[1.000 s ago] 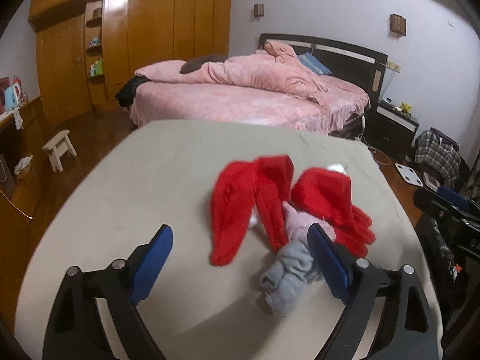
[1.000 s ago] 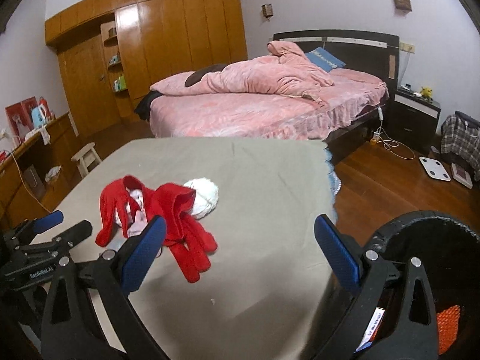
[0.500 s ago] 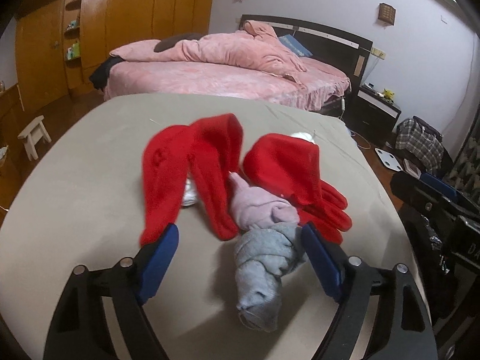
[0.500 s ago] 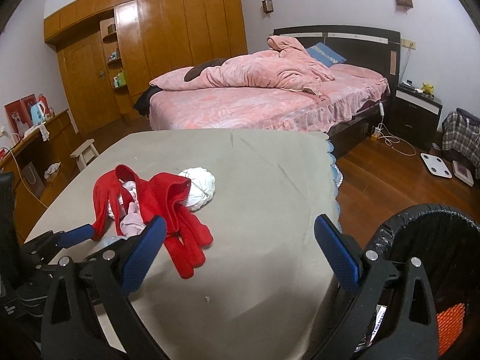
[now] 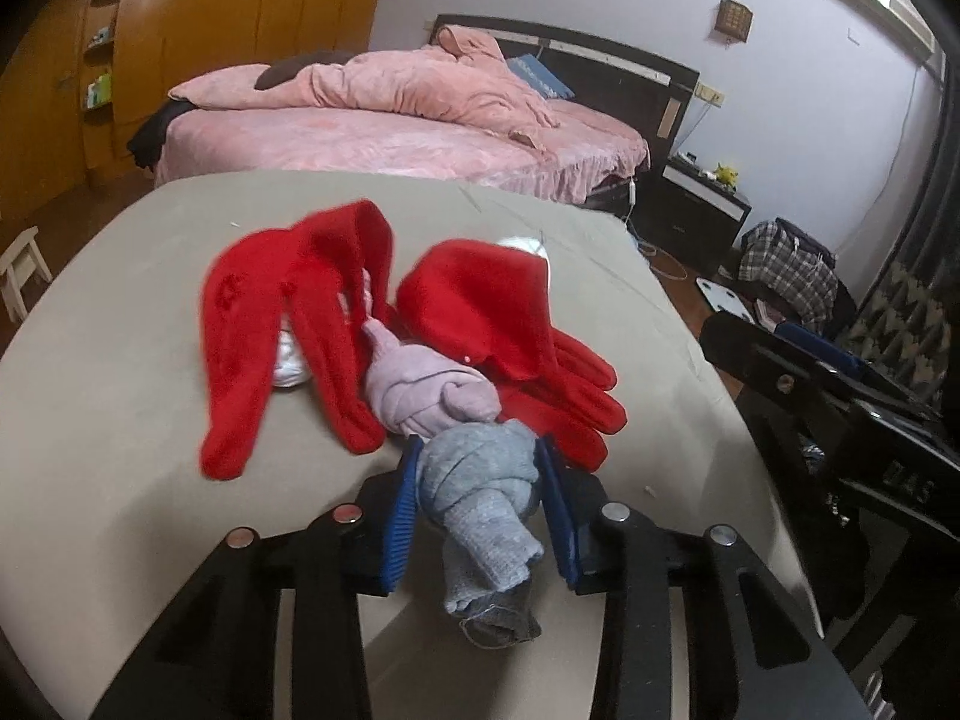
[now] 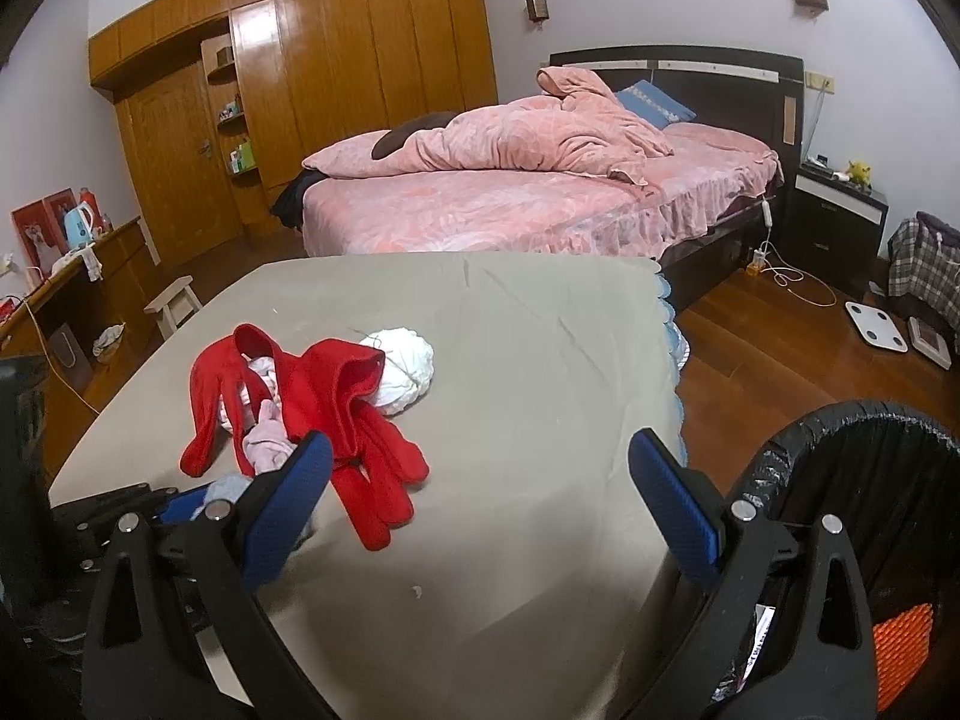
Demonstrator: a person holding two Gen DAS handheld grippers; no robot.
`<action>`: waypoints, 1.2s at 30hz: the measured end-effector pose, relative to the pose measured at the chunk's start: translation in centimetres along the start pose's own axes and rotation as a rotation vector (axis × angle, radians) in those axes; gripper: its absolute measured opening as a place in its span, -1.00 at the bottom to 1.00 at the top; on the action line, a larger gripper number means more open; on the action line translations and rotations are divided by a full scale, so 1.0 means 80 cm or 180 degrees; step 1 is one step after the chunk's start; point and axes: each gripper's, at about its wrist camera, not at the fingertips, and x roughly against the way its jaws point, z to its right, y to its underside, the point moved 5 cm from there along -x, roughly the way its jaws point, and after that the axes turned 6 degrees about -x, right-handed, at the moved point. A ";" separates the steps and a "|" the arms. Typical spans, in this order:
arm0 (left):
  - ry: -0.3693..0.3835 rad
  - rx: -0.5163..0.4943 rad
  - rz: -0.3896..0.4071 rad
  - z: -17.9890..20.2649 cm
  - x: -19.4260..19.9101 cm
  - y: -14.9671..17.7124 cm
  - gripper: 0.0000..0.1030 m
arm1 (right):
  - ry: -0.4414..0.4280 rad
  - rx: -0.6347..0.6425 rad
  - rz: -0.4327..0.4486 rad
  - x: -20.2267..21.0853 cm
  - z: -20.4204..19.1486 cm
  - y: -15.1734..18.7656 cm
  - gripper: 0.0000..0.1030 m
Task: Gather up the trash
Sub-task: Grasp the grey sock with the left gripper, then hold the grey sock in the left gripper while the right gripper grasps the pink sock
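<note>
Left gripper (image 5: 480,498) and right gripper (image 6: 480,495), black angular frames, ribbed blue pads, silver round screws

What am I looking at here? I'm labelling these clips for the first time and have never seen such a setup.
No robot: a person carries a hand-held gripper in each hand, each with a fisheye camera looking along its two blue-padded fingers, so each picture is one gripper's own view. On the beige covered table lie red gloves, a pink sock roll, a grey sock roll and a white ball. The left hand-held gripper has just been closing, its pads now pressing the grey roll. The right hand-held gripper stands open, holding nothing, beside a black lined bin.
</note>
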 end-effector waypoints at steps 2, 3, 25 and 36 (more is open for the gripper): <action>-0.0028 -0.0013 0.0061 -0.003 0.014 0.001 -0.27 | -0.0014 0.0012 -0.0001 0.000 -0.004 0.000 0.87; -0.0070 -0.0020 0.0093 -0.006 0.021 0.000 -0.27 | -0.0025 0.0021 -0.0003 -0.002 -0.007 0.000 0.87; -0.0980 0.0240 0.0349 -0.146 0.074 -0.012 -0.27 | -0.0575 0.0363 -0.0437 -0.063 -0.142 0.027 -0.01; -0.0955 0.0334 0.0341 -0.157 0.071 -0.005 -0.27 | -0.0545 0.0305 -0.0670 -0.086 -0.147 0.041 -0.20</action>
